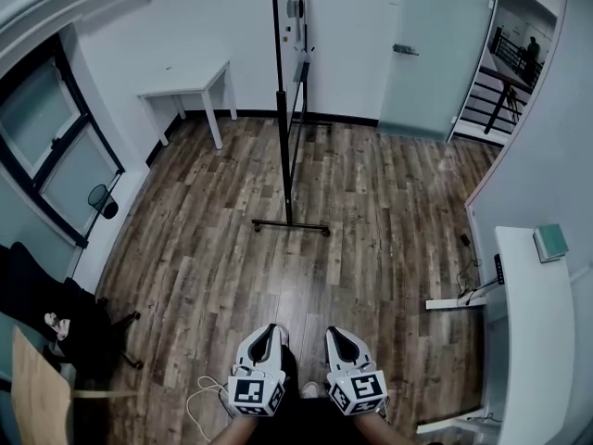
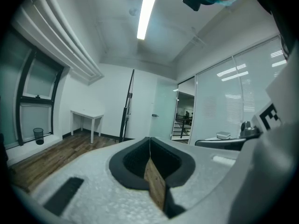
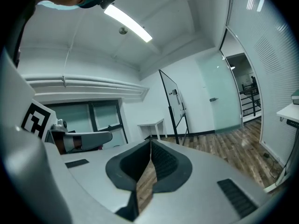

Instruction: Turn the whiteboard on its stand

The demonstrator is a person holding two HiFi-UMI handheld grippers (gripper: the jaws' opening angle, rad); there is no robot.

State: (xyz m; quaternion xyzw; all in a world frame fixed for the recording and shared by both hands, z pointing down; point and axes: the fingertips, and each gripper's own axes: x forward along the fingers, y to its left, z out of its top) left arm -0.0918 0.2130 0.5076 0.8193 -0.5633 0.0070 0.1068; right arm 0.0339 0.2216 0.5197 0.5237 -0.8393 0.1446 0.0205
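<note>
all three views face the far whiteboard [image 1: 291, 12].

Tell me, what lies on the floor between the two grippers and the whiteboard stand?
Only bare brown wooden floor separates the left gripper and right gripper from the black metal whiteboard stand, as the head view shows.

- Whiteboard [image 1: 291, 7]: white panel in a black frame, upright, nearly edge-on in the head view. Its face [image 3: 174, 99] shows obliquely in the right gripper view.
- Stand [image 1: 283, 146]: black uprights. The near foot bar [image 1: 290, 227] lies flat on the wood floor [image 1: 371, 211], and the far end is near the back wall [image 1: 250, 35].
</note>
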